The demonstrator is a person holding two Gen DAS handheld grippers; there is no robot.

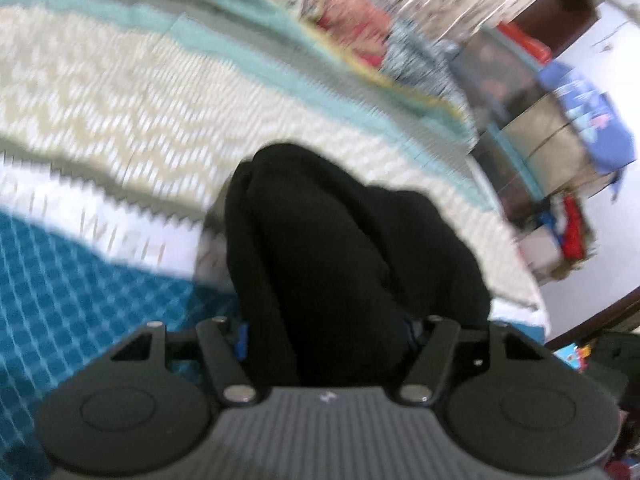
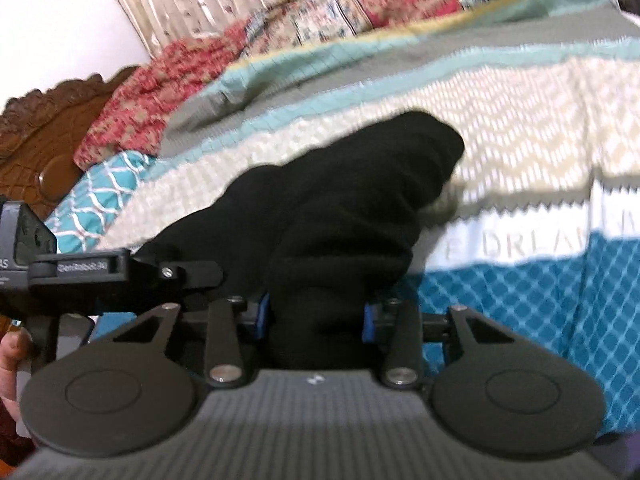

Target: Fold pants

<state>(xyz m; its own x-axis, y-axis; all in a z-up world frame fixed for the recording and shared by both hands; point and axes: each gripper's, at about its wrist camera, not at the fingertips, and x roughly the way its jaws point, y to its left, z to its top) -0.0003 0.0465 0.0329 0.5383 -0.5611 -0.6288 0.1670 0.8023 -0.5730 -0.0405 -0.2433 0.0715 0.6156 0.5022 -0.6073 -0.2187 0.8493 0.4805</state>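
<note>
The black pants (image 1: 336, 248) hang bunched above the patterned bedspread (image 1: 120, 92). My left gripper (image 1: 326, 332) is shut on the pants; cloth fills the space between its fingers and hides the tips. In the right wrist view the pants (image 2: 348, 216) drape forward from my right gripper (image 2: 318, 320), which is shut on them too. The left gripper's body (image 2: 120, 276) shows at the left of the right wrist view, close beside the right gripper. Both views are blurred.
The bedspread (image 2: 520, 112) has blue, white, beige and teal bands. Pillows (image 2: 180, 76) and a carved wooden headboard (image 2: 44, 136) lie at the bed's far end. Boxes and clothes (image 1: 560, 128) stand on the floor beside the bed.
</note>
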